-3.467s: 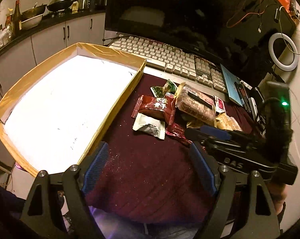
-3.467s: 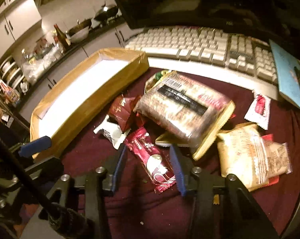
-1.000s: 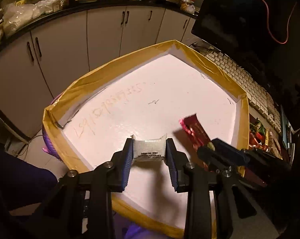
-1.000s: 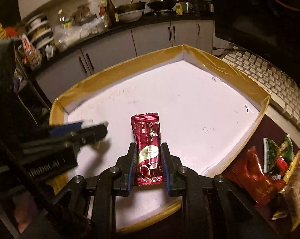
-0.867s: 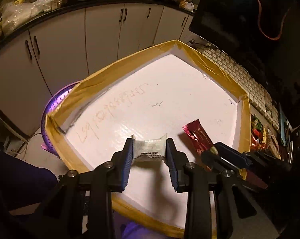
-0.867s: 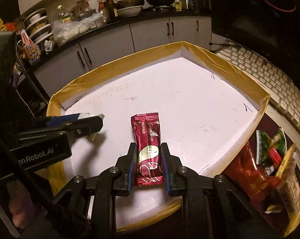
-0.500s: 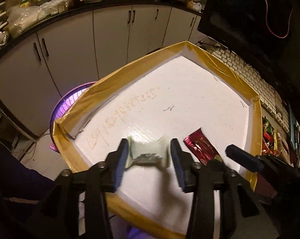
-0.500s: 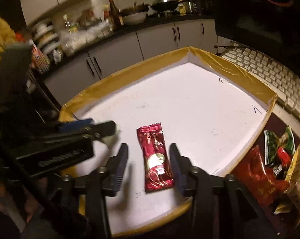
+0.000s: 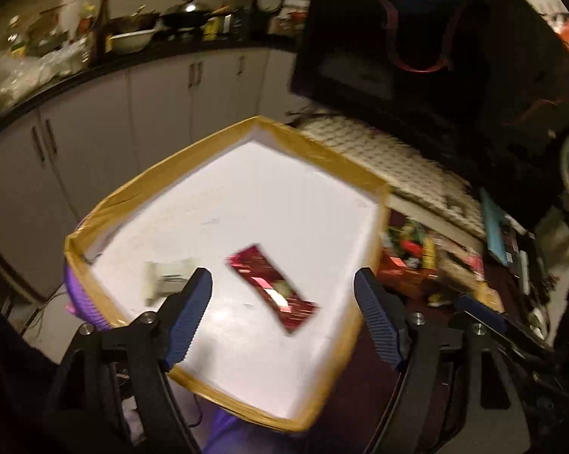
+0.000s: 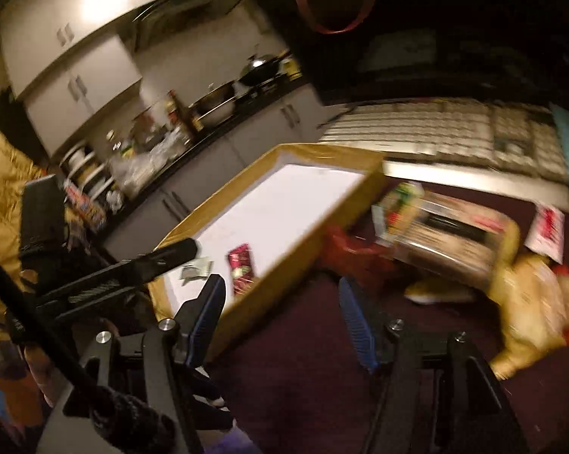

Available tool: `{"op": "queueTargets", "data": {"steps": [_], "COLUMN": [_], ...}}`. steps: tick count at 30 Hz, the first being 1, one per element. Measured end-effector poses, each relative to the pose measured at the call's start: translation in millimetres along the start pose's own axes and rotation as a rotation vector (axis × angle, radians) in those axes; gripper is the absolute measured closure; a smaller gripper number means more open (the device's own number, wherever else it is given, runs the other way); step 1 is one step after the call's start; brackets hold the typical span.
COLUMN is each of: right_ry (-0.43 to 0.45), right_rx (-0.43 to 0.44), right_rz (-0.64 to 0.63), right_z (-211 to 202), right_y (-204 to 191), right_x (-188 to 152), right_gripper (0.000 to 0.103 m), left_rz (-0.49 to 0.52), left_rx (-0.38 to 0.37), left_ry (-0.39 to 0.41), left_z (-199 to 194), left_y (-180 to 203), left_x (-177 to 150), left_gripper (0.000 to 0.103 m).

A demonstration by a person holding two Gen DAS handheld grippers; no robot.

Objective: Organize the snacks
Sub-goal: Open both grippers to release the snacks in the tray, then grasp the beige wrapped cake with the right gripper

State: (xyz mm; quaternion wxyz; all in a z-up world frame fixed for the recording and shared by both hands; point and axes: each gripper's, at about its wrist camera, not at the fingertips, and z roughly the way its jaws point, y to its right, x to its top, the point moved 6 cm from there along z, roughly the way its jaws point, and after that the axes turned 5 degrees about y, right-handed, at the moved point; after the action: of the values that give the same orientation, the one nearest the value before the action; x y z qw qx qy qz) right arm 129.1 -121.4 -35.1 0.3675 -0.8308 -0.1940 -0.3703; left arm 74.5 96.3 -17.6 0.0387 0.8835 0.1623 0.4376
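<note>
A white tray with a tan taped rim (image 9: 307,151) (image 10: 314,242) holds a small white packet (image 9: 167,276) (image 10: 197,266) and a red snack bar (image 9: 273,287) (image 10: 241,265). My left gripper (image 9: 282,314) is open and empty above the tray's near side. My right gripper (image 10: 280,321) is open and empty over the maroon cloth (image 10: 307,378), just right of the tray. A pile of snacks (image 10: 447,234) (image 9: 428,261) lies on the cloth to the right of the tray.
A keyboard (image 10: 436,128) (image 9: 383,159) and a dark monitor (image 9: 417,38) stand behind the tray and the pile. A blue notebook (image 9: 494,223) lies to the right. Kitchen cabinets (image 9: 95,132) run along the far left. Both views are motion-blurred.
Both grippers opened and let go of their snacks in the tray. Both pulled back, and the right one swung right toward the snack pile.
</note>
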Motion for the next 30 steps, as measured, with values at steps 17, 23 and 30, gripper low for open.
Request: {"op": "queueTargets", "data": {"steps": [17,23,30], "right_ry": [0.039,0.074,0.066], "right_rx": [-0.179,-0.28,-0.398], "right_rz": [0.124,0.129,0.172], "right_z": [-59.6,-66.9,-66.5], "right_y": [77.9,102.5,131.2], "right_x": [-22.2,-6.8,-5.3], "right_gripper": [0.041,0.041,0.041], "left_rz": [0.126,0.145,0.139], "left_rx": [-0.137,-0.162,-0.177], "left_ry": [-0.085,-0.097,-0.108], "left_z": [3.8,7.4,10.6], "left_y": [88.6,96.8,98.8], "left_x": [-36.6,-38.3,-38.0], "left_gripper": [0.023,0.023,0.023]}}
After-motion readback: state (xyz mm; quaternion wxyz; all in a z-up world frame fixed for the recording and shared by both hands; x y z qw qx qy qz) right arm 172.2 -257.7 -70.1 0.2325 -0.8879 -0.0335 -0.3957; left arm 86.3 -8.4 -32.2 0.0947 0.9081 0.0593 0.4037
